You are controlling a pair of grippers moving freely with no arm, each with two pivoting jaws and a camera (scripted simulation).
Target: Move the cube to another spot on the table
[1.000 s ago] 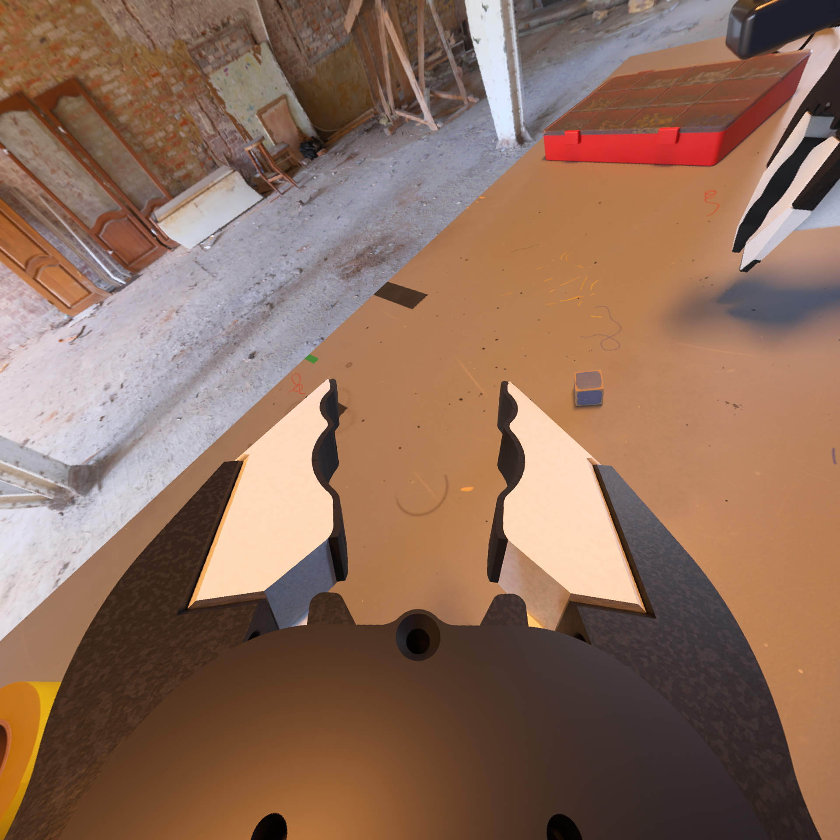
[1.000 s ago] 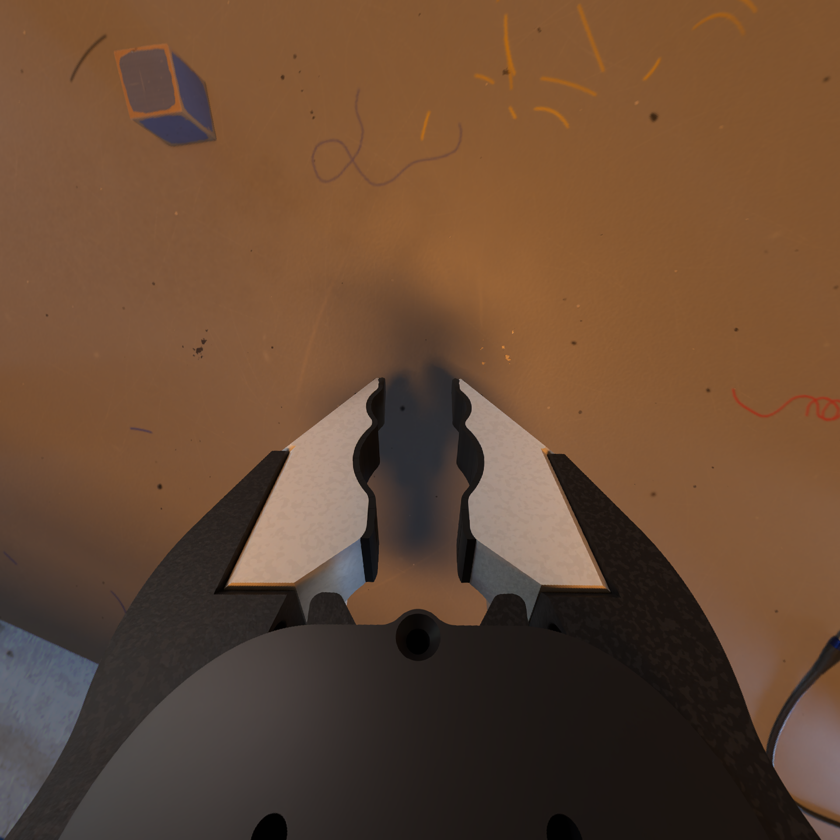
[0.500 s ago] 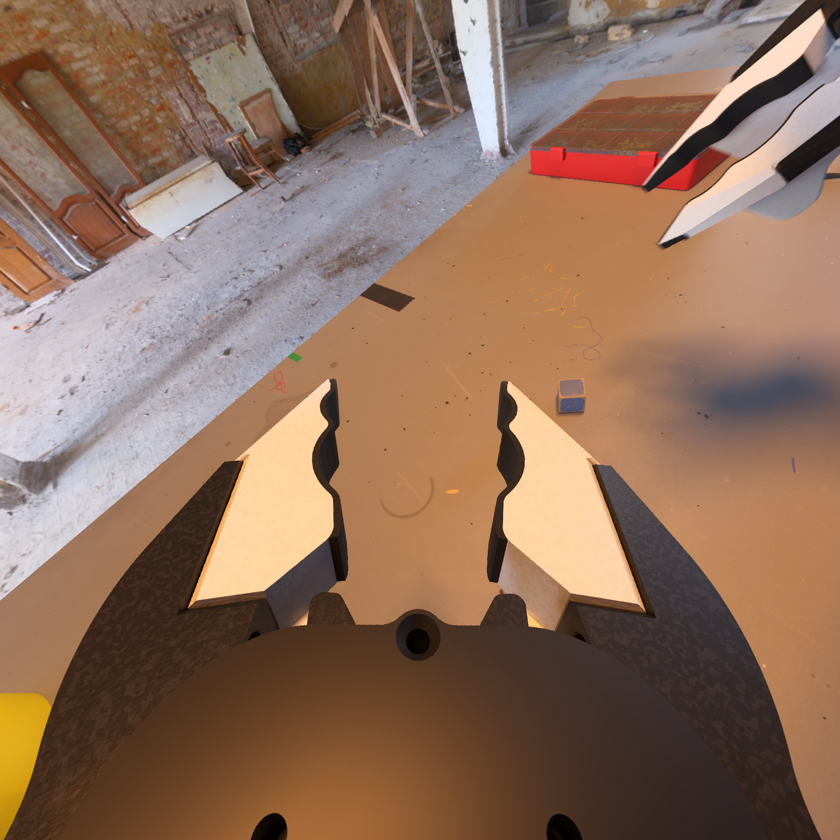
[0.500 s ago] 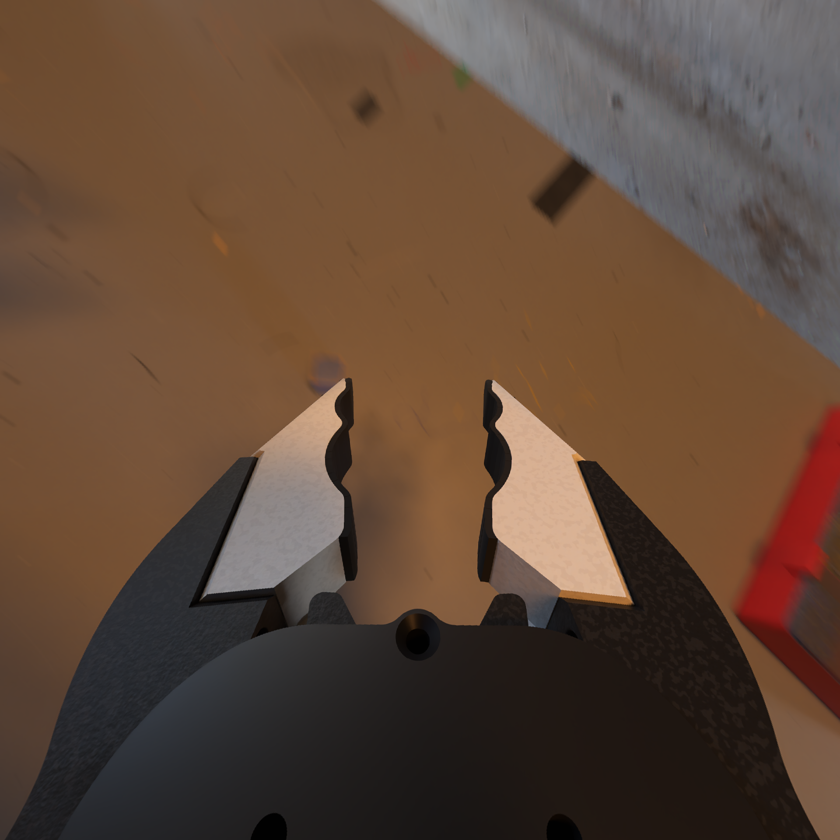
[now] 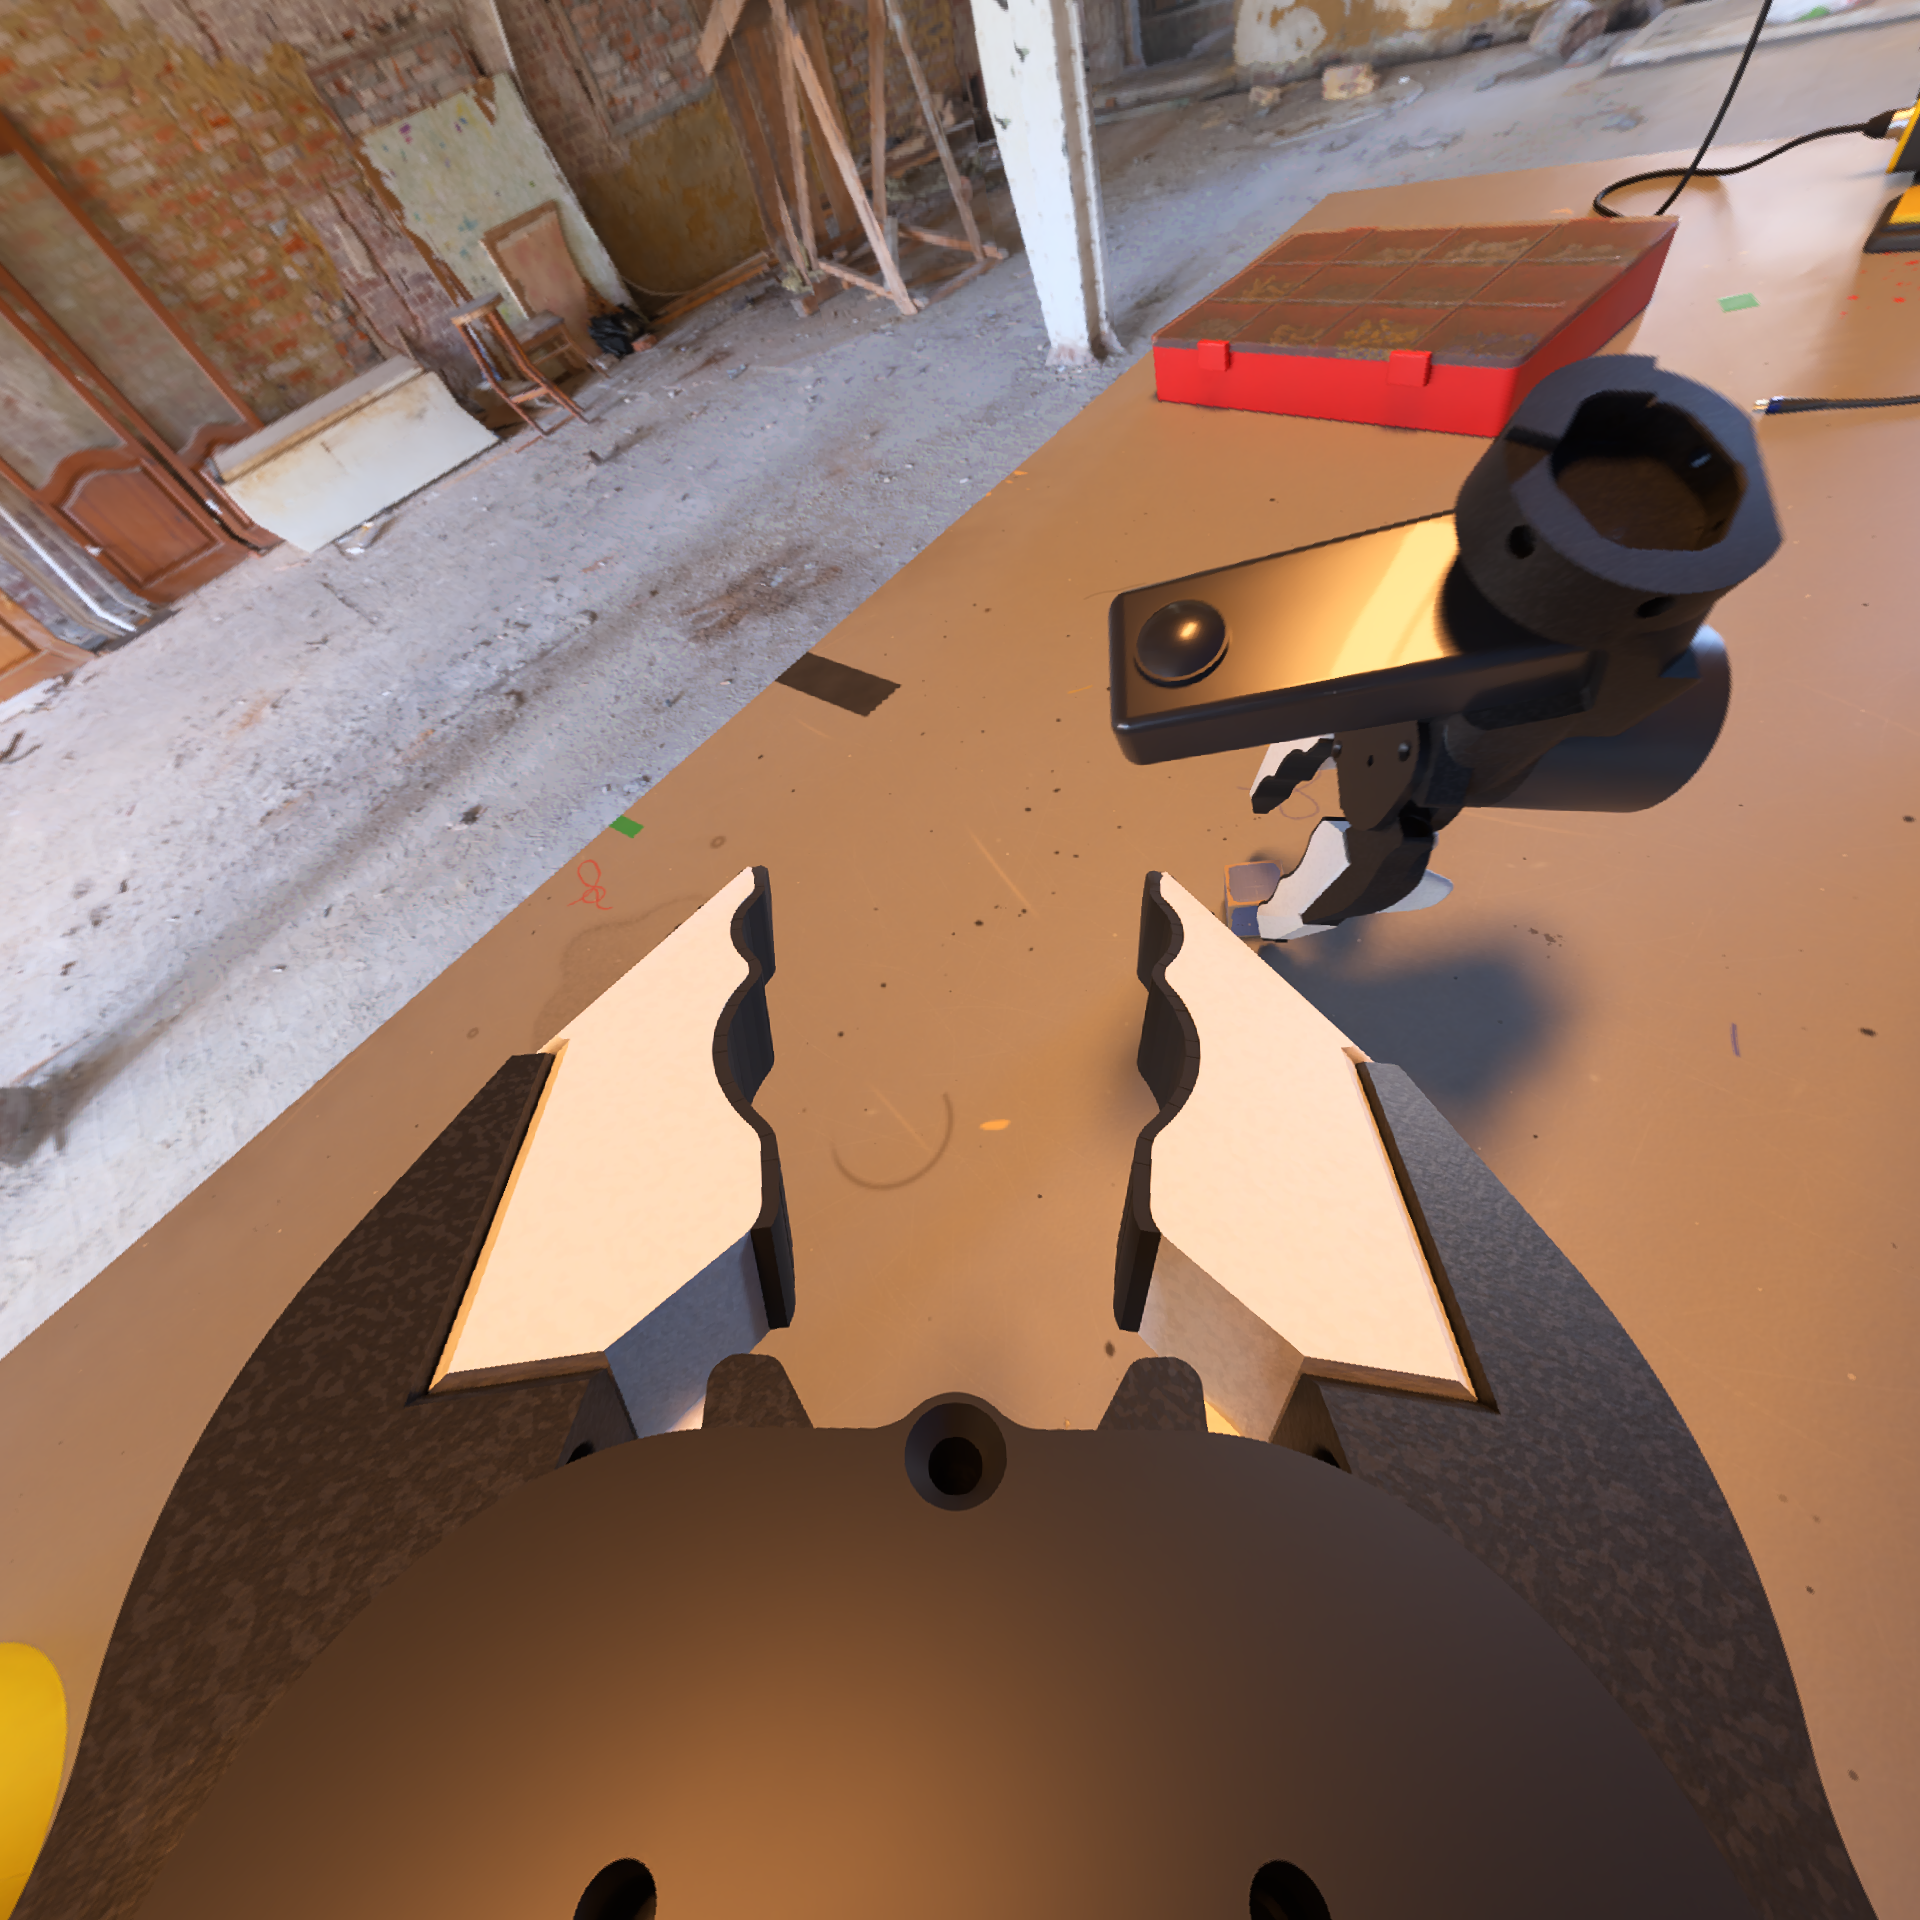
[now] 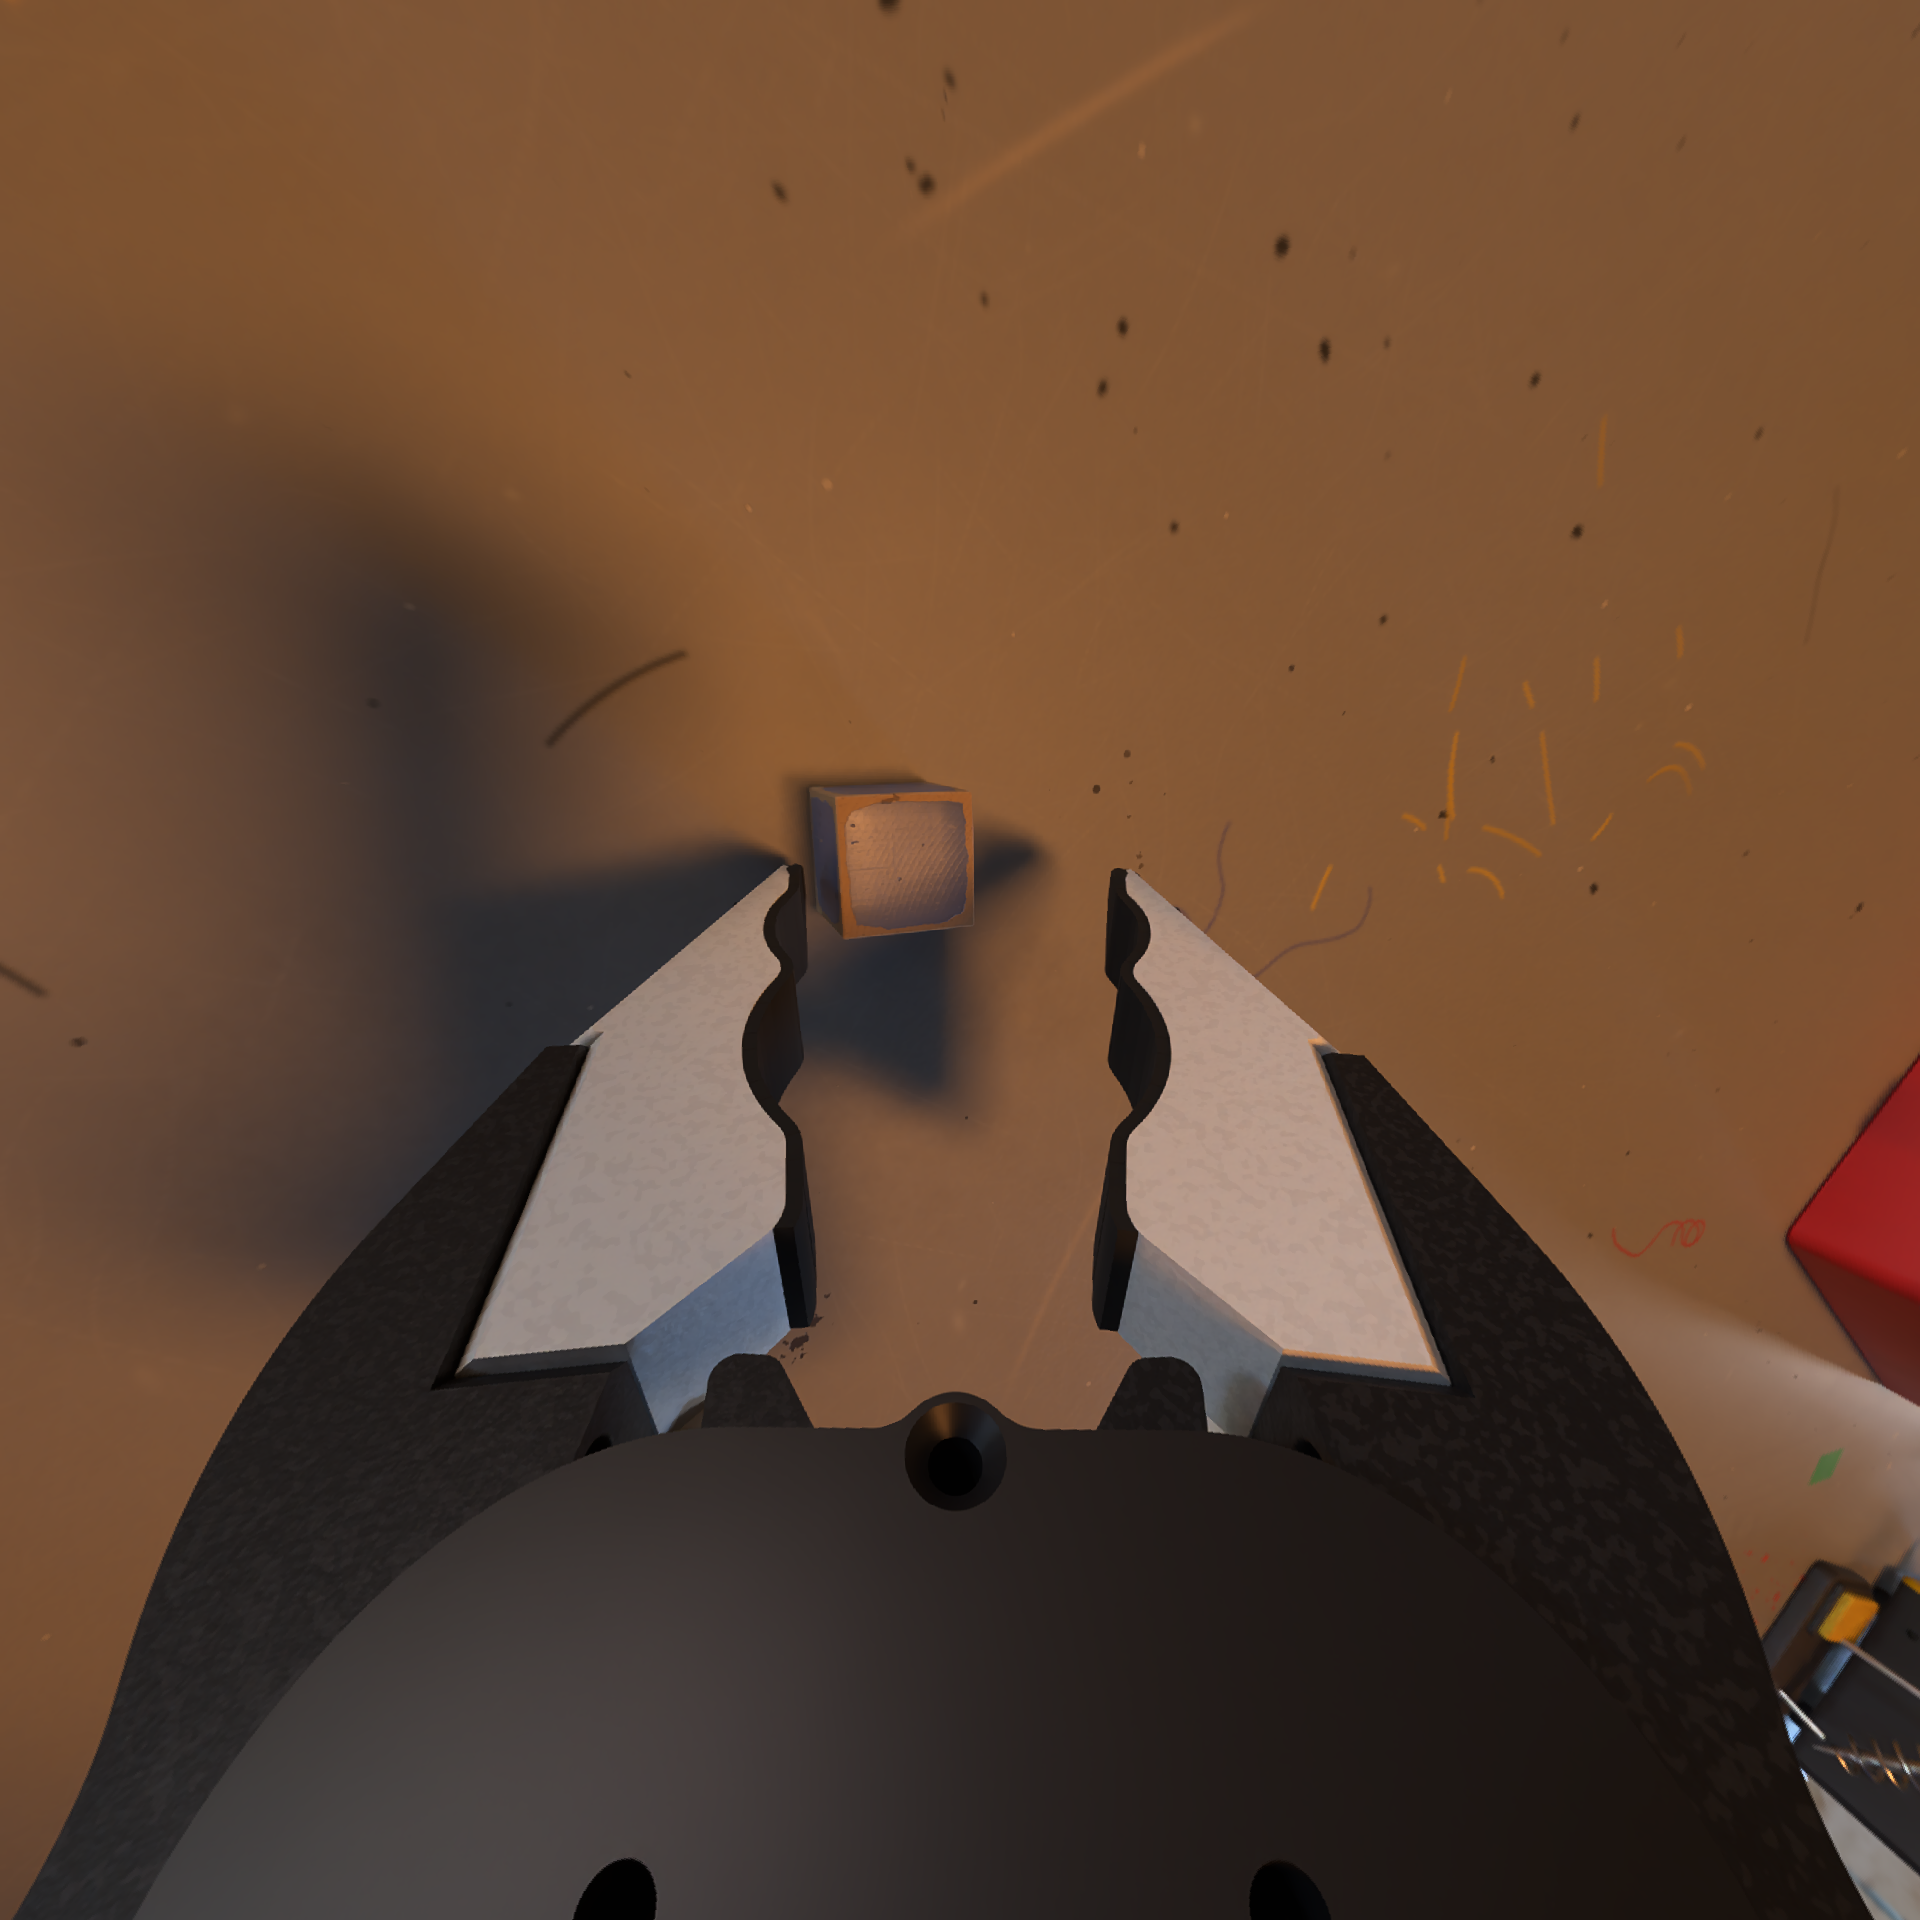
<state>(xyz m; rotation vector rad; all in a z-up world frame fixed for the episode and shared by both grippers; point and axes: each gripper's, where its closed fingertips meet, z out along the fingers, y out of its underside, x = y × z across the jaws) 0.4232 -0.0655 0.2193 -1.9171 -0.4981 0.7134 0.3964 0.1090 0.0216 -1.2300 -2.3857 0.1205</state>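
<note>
A small blue cube with orange edges (image 6: 899, 862) sits on the brown table (image 6: 1039, 468). My right gripper (image 6: 951, 883) is open and points down over it, the cube just ahead of the fingertips and nearer the left finger (image 6: 665, 1101). In the left wrist view the cube (image 5: 1247, 891) is partly hidden behind the right gripper (image 5: 1299, 847), which hangs over it. My left gripper (image 5: 951, 883) is open and empty, low over the table, to the left of the cube.
A red lidded case (image 5: 1423, 322) lies at the far end of the table; its corner shows in the right wrist view (image 6: 1870, 1247). A black cable (image 5: 1704, 145) and a yellow tool (image 5: 1901, 197) lie beyond it. The table's left edge (image 5: 727, 727) drops to a concrete floor.
My right gripper has swung in and come down over the cube, with its jaws wider than a second ago. My left gripper has hardly moved. The cube has stayed in place.
</note>
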